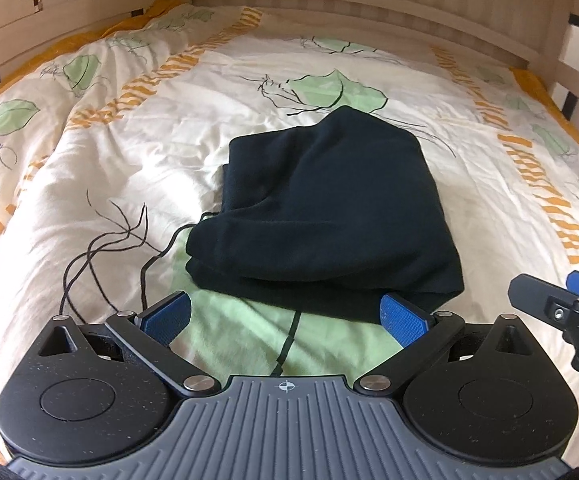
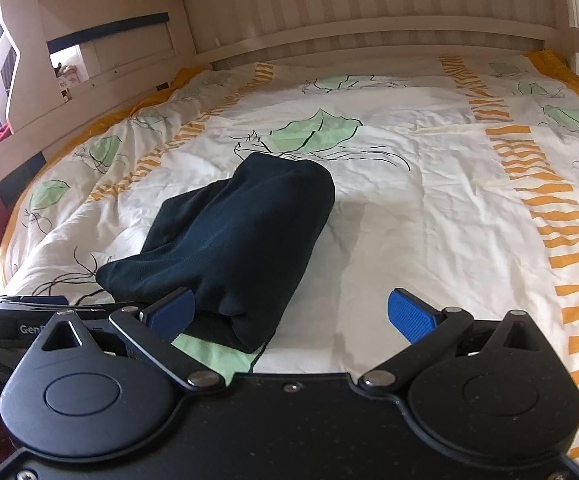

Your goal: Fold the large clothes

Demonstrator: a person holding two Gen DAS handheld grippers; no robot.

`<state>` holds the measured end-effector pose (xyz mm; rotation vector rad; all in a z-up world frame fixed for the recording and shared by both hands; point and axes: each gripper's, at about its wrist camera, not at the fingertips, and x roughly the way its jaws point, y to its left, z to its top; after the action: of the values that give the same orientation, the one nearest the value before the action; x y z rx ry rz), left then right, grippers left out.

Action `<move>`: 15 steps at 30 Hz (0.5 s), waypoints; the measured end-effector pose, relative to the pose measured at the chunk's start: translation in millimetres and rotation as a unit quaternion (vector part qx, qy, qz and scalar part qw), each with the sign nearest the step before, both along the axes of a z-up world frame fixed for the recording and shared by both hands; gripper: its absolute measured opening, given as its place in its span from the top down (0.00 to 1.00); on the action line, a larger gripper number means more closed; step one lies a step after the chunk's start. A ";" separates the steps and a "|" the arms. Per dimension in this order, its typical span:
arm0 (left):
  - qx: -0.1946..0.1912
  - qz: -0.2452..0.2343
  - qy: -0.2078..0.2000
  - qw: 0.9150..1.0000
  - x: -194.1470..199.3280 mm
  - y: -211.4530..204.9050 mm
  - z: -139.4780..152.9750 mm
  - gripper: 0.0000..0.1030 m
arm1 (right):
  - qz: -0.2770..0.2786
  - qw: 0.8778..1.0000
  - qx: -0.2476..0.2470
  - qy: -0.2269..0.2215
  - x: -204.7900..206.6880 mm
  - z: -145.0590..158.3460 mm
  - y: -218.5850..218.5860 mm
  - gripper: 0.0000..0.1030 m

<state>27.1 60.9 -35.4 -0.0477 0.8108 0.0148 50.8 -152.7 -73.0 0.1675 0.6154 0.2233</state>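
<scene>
Now folded dark garment (image 1: 321, 208) on duvet (image 1: 469, 184), both jaws spread.

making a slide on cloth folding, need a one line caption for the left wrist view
Left gripper, jaws open, at the near edge of a folded dark garment lying on a leaf-print duvet.

Both cameras sat low at the near edge of the bed (image 1: 89, 168), each looking forward along its own gripper toward the headboard (image 2: 369, 28) at the far edge. The left gripper (image 1: 285, 316) view faced the folded dark garment (image 1: 329, 208) straight on and close. The right gripper (image 2: 293, 314) view stood further right, with the garment (image 2: 233, 240) left of centre. Both views shared the garment, the patterned bedcover (image 2: 429, 200) and the headboard. The right gripper showed at the left view's right edge.
</scene>
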 end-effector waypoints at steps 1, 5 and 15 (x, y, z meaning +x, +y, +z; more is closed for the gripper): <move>-0.002 0.002 -0.002 1.000 -1.2 1.3 0.5 0.01 | 0.000 1.000 -0.001 0.001 0.3 -0.1 0.3 0.00; -0.007 0.006 -0.013 1.000 -5.1 5.0 3.4 0.01 | 0.000 1.000 -0.010 0.004 1.1 0.4 3.8 0.00; -0.001 0.026 -0.027 0.999 -7.3 9.9 11.7 0.01 | 0.004 1.000 -0.007 0.003 0.5 2.4 7.4 0.00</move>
<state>19.8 70.8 -23.7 -0.0705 0.7560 0.0627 51.2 -145.3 -70.5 0.1518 0.6239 0.2253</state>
